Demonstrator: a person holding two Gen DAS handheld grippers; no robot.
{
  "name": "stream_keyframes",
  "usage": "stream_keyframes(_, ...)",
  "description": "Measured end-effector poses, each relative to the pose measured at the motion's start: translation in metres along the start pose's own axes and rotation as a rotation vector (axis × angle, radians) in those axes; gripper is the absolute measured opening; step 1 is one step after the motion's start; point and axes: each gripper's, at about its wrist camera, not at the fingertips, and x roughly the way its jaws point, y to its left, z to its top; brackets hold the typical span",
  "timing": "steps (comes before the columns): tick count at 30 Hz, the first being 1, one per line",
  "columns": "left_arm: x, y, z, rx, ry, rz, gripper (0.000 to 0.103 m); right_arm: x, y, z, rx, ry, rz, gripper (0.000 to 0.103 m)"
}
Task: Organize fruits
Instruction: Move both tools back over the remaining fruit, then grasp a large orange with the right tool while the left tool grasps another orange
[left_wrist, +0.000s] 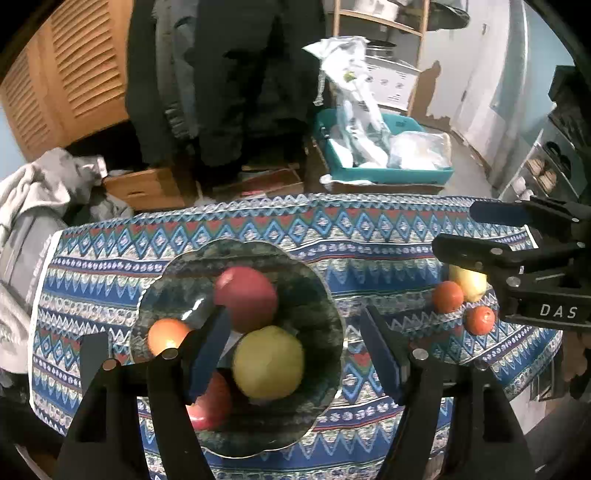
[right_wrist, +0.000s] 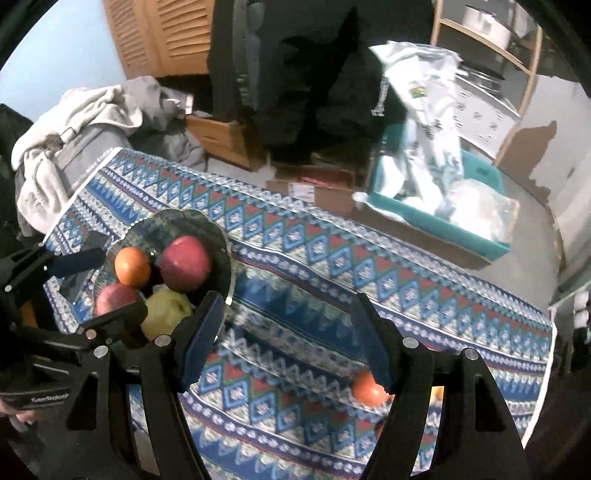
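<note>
Left gripper (left_wrist: 295, 354) & right gripper (right_wrist: 286, 339): jaws apart, nothing held; dark scalloped glass bowl (left_wrist: 325, 295) w/ yellow-green apple (left_wrist: 269, 362).

The glass bowl (left_wrist: 317, 295) holds four fruits: two red apples, one at the far side (left_wrist: 246, 298) and one at the near side (left_wrist: 210, 404), one yellow-green apple (left_wrist: 269, 362) and one orange (left_wrist: 167, 338). Outside it, on the patterned tablecloth (left_wrist: 369, 236), lie three more: two small orange-red fruits (left_wrist: 447, 296) (left_wrist: 479, 319) and one pale yellow fruit (left_wrist: 468, 283). That makes seven fruits in view, one bowl and one cloth.
</note>
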Motion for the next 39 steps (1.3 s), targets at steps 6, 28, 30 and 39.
stream_keyframes(6,-0.003,-0.024,0.008,0.039,-0.007,-0.02,0.074,-0.018,-0.028,-0.017,0.027,-0.008,-0.044,0.072)
stream_keyframes(28,0.023,-0.11,0.027,0.188,0.027,-0.052,0.074,-0.037,-0.143,-0.078,0.236,0.02,-0.113,0.072)
stream_keyframes(30,0.027,-0.116,0.029,0.199,0.031,-0.054,0.074,-0.035,-0.151,-0.082,0.251,0.023,-0.113,0.072)
stream_keyframes(39,0.056,-0.136,0.036,0.222,0.064,-0.064,0.074,-0.009,-0.188,-0.1,0.343,0.083,-0.112,0.073)
